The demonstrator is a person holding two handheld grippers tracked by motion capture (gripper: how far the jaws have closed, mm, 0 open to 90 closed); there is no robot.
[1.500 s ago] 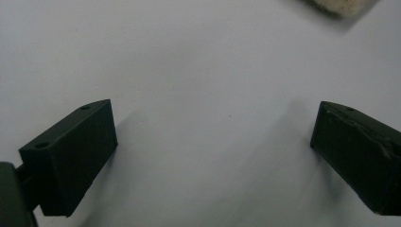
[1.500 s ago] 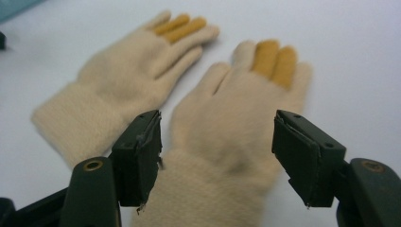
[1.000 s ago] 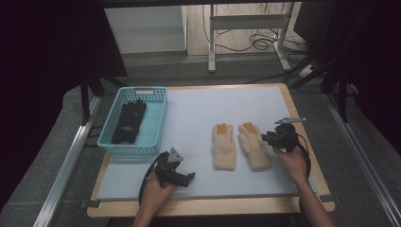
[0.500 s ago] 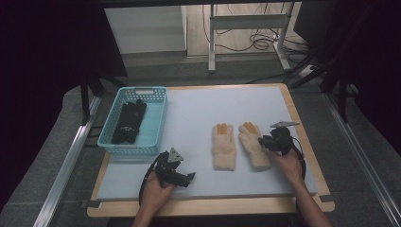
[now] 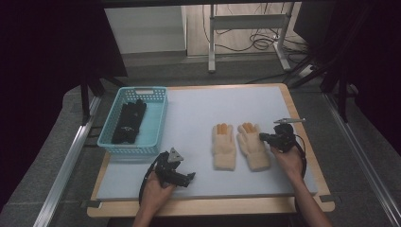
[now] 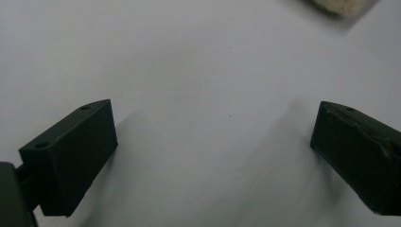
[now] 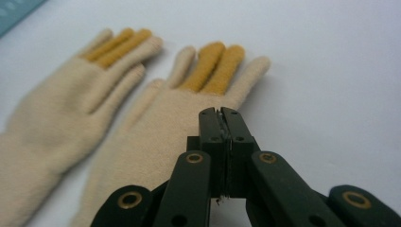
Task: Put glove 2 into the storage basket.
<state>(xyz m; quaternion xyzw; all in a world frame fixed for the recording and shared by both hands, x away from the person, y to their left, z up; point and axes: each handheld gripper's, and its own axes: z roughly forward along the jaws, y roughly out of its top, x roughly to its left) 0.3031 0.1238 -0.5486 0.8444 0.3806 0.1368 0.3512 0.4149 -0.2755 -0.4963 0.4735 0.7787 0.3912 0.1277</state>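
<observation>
Right gripper [image 5: 263, 137] nearer glove [image 5: 253, 146] — shifted inward

A wooden table [image 5: 302, 111] with a pale mat stands on grey carpet [image 5: 61, 142]. Beyond the table, cables [image 5: 255, 40] lie under a metal stand [image 5: 246, 23].

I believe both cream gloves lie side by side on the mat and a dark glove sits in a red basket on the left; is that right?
Not quite: the basket is light blue, as the high view shows. The two cream gloves do lie side by side on the mat, and the dark glove sits in that basket.

Left tool [image 5: 182, 176] agape, right tool [image 5: 265, 137] closed
</observation>
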